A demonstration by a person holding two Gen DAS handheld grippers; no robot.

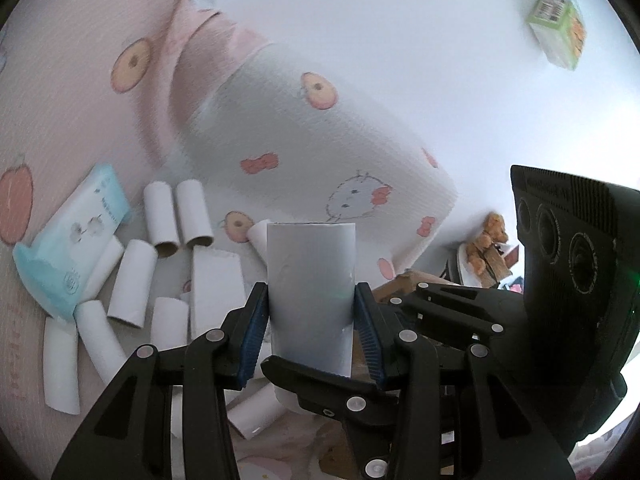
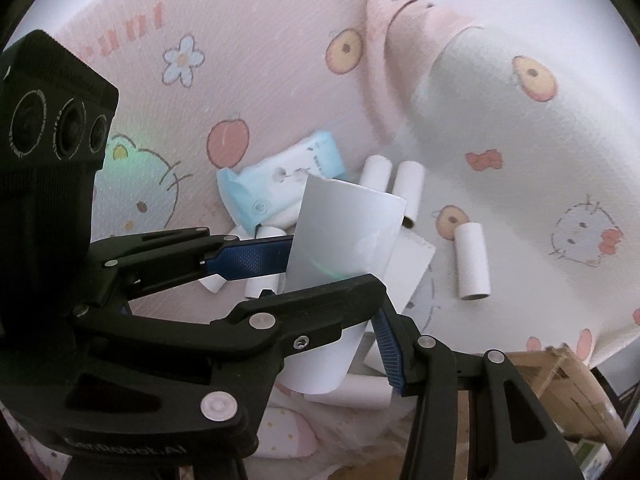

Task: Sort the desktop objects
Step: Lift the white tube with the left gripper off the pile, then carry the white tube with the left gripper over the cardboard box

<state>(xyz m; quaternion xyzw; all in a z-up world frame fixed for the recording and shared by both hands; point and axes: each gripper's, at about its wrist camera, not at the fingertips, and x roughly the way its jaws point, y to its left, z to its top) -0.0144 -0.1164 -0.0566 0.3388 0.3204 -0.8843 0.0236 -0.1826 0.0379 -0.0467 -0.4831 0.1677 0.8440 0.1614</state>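
The jaws of the left gripper [image 1: 311,320] squeeze a white paper tube [image 1: 311,296], one blue pad on each side. The right gripper [image 2: 340,300] holds the same tube too. More tubes [image 1: 132,284] lie below on the pink cloth [image 1: 80,80].

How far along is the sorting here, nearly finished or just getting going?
Early, by the look of it. No tidy group shows anywhere yet. In hand: the left gripper is clamped on one white tube, with the right gripper fingers either side of its lower end. Left to do: many loose tubes lie scattered around a blue tissue pack, and a green pack sits far off alone.
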